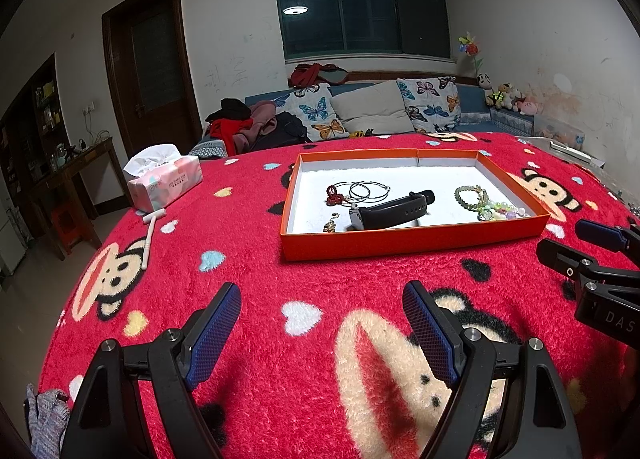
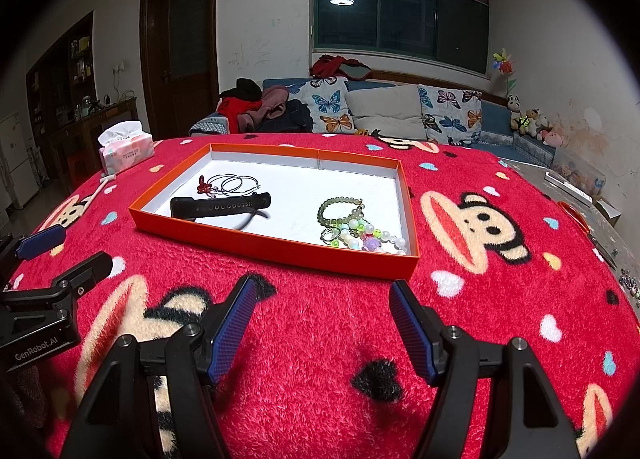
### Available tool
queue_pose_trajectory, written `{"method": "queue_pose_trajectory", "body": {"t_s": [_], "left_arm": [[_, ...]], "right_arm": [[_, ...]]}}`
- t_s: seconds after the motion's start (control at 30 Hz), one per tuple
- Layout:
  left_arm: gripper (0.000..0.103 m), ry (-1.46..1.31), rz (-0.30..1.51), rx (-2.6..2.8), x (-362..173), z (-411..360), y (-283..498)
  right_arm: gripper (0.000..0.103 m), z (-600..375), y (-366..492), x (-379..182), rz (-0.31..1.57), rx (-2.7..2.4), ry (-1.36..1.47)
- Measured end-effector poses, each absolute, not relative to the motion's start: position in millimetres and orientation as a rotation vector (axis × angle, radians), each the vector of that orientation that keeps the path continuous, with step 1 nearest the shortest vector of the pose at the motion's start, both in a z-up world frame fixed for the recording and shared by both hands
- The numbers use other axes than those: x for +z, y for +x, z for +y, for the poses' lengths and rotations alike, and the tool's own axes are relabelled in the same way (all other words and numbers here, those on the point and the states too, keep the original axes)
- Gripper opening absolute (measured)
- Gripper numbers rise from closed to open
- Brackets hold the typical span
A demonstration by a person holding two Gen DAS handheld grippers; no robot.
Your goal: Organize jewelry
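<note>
left hand-held gripper (image 1: pixel 322 329): released, level over blanket (image 1: pixel 320 279) | right hand-held gripper (image 2: pixel 322 321): released, facing tray (image 2: pixel 280 247)

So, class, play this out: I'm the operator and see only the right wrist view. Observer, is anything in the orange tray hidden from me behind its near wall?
Observer: Yes. A small gold charm lies on the floor of the tray, just inside the near wall and left of the black watch.
Operator: Does it touch the watch?
Observer: No. The left wrist view shows white floor between them.
Operator: Anything off the tray that I'm missing?
Observer: A grey knitted cloth lies at the near left edge of the red blanket, beside the left gripper, whose jaws are open.
</note>
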State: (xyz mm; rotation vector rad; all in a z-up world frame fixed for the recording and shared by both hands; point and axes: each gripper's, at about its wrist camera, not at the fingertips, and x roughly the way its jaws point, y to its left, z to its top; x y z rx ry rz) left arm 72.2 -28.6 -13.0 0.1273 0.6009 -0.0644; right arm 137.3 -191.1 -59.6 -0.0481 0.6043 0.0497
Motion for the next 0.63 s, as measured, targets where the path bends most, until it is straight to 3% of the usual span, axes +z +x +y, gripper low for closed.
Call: {"method": "queue_pose_trajectory", "body": {"t_s": [0.63], "left_arm": [[0.089,0.128,0.600,-0.064,-13.2,-26.8,71.5]], "right_arm": [[0.076,-191.0,137.3,-59.5,0.606,0.050,-0.048]]}}
